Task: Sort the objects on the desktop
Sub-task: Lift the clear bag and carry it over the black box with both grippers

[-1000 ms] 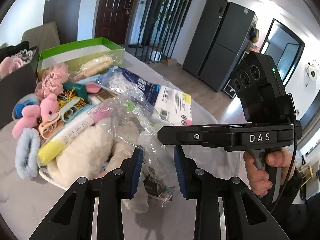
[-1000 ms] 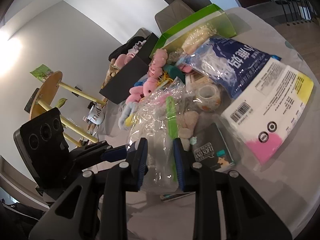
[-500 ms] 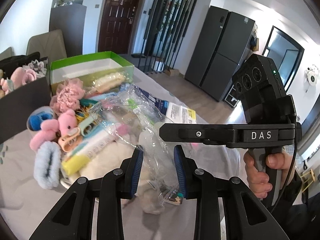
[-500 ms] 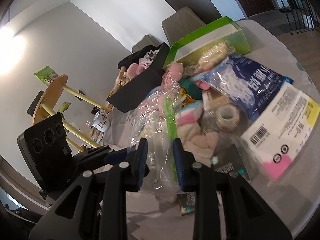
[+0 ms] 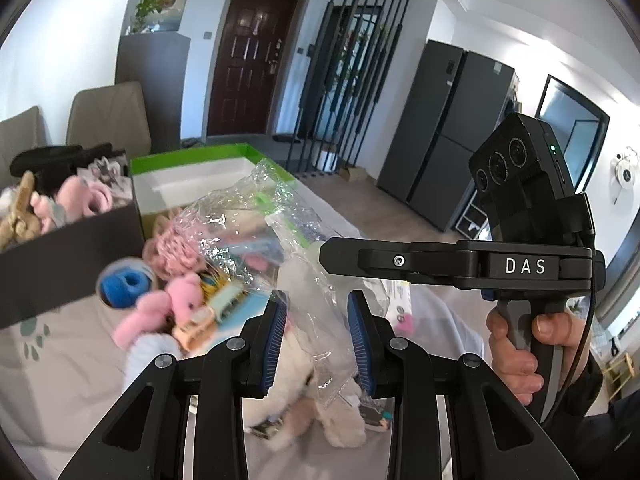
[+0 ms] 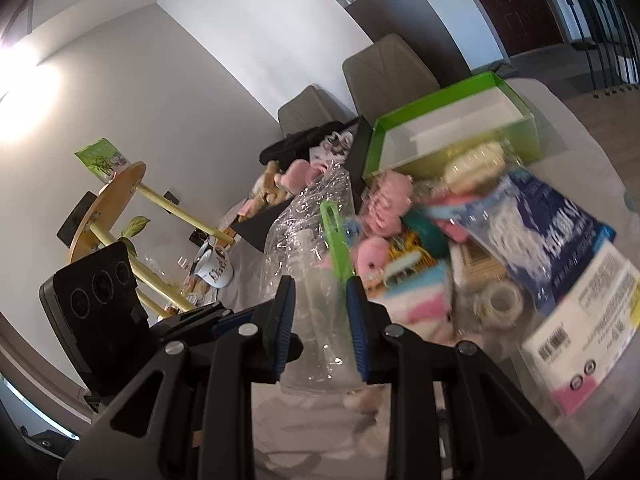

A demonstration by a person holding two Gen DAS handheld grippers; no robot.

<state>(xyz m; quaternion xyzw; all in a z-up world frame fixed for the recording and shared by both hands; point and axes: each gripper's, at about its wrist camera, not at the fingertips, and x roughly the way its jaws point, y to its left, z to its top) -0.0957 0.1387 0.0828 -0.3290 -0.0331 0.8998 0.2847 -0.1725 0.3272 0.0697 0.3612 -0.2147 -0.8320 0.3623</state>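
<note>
1. On the far left sits a black box [image 5: 68, 260] with soft toys [image 5: 84, 200] already inside it. That part looks sorted.
2. Next to it is a green box [image 5: 192, 176]. It looks almost empty inside, so it can take more things.
3. In front of the boxes is a big messy pile [image 5: 180, 292] on the table [image 5: 60, 360]: a pink plush animal, a blue ring, hair ties, a fluffy white toy. All of this has yet to be sorted, so I think most of the job is left.
4. In the middle, a clear plastic bag [image 5: 248, 216] with a green thing and a small bottle inside is held up in the air above the pile, in front of the green box.
5. The left gripper [image 5: 316, 332] is squeezed tight on the lower part of the bag. The thin plastic is pinched between its blue pads.
6. The right gripper [image 6: 320, 316] is clamped on the same bag too, gripping it around the bottle. In the left view, a hand [image 5: 520, 344] grips its handle.
7. On the right of the pile lie a blue pack [image 6: 540, 236], a white pack with a pink spot [image 6: 592, 328] and a roll of tape [image 6: 500, 300]. They are not put away yet.
8. My guess: the bag is being carried to a box, and I cannot tell which one.
</note>
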